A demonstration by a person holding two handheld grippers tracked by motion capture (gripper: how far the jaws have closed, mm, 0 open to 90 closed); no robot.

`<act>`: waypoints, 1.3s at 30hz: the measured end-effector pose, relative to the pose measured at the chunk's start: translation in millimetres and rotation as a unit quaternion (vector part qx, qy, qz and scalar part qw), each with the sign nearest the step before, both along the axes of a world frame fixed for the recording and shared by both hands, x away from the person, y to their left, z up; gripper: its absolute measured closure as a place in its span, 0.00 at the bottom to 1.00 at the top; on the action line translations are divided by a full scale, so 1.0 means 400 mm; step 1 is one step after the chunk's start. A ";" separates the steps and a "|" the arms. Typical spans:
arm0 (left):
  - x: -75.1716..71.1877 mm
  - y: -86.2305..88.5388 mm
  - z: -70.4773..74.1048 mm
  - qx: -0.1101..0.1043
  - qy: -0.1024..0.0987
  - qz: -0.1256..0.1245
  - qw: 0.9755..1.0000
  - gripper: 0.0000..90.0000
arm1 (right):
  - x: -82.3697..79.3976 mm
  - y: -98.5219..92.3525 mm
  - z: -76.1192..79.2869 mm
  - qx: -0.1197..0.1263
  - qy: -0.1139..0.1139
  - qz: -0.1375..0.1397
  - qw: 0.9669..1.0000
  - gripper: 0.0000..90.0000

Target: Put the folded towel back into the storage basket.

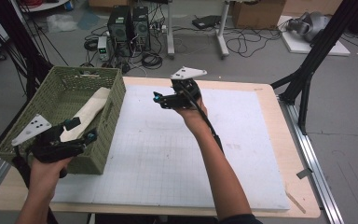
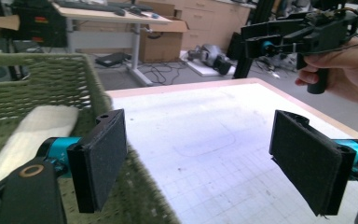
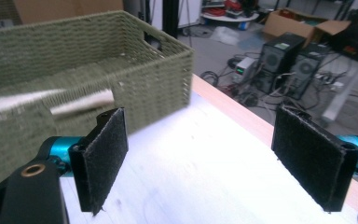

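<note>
I note both grippers empty, jaws spread. The folded cloth (image 1: 87, 113) lies in the basket (image 1: 113, 122), long axis seven-to-one; left gripper (image 1: 82, 130) sits at its near end, right gripper (image 1: 157, 100) well apart at three o'clock.

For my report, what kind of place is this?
Probably a robotics lab or workshop: desktop computer towers and loose cables lie on the floor, with cardboard boxes behind the work table.
</note>
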State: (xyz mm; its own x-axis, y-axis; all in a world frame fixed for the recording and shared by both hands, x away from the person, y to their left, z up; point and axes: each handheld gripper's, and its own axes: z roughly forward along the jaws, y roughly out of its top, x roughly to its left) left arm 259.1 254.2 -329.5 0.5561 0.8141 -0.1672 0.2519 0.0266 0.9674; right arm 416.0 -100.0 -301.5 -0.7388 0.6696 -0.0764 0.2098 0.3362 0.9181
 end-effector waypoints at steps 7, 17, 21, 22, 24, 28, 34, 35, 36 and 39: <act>0.017 -0.042 -0.004 0.006 -0.002 -0.027 1.000 0.22 | -0.055 -0.111 -0.023 -0.003 -0.004 -0.029 1.000 0.19; 0.038 -0.117 -0.018 0.006 -0.010 -0.076 0.997 0.22 | -0.149 -0.288 -0.071 0.000 -0.011 -0.080 0.997 0.19; 0.046 -0.147 -0.025 0.006 -0.017 -0.095 0.995 0.22 | -0.183 -0.331 -0.091 -0.011 -0.016 -0.100 0.995 0.19; 0.047 -0.155 -0.028 0.006 -0.019 -0.099 0.995 0.22 | -0.192 -0.338 -0.097 -0.011 -0.014 -0.105 0.994 0.19; 0.052 -0.170 -0.033 0.004 -0.023 -0.108 0.994 0.22 | -0.209 -0.354 -0.110 -0.015 -0.017 -0.115 0.993 0.19; 0.059 -0.197 -0.043 -0.003 -0.031 -0.122 0.992 0.22 | -0.242 -0.381 -0.138 -0.019 -0.020 -0.136 0.990 0.19; 0.067 -0.234 -0.066 0.011 -0.031 -0.142 0.989 0.22 | -0.278 -0.424 -0.167 -0.012 -0.015 -0.154 0.988 0.19; 0.068 -0.240 -0.070 0.014 -0.029 -0.144 0.989 0.22 | -0.283 -0.430 -0.171 -0.010 -0.014 -0.156 0.988 0.19; 0.068 -0.246 -0.074 0.016 -0.030 -0.146 0.989 0.22 | -0.287 -0.437 -0.175 -0.010 -0.014 -0.158 0.987 0.19; 0.070 -0.260 -0.086 0.021 -0.026 -0.150 0.988 0.22 | -0.297 -0.454 -0.190 -0.006 -0.010 -0.165 0.986 0.19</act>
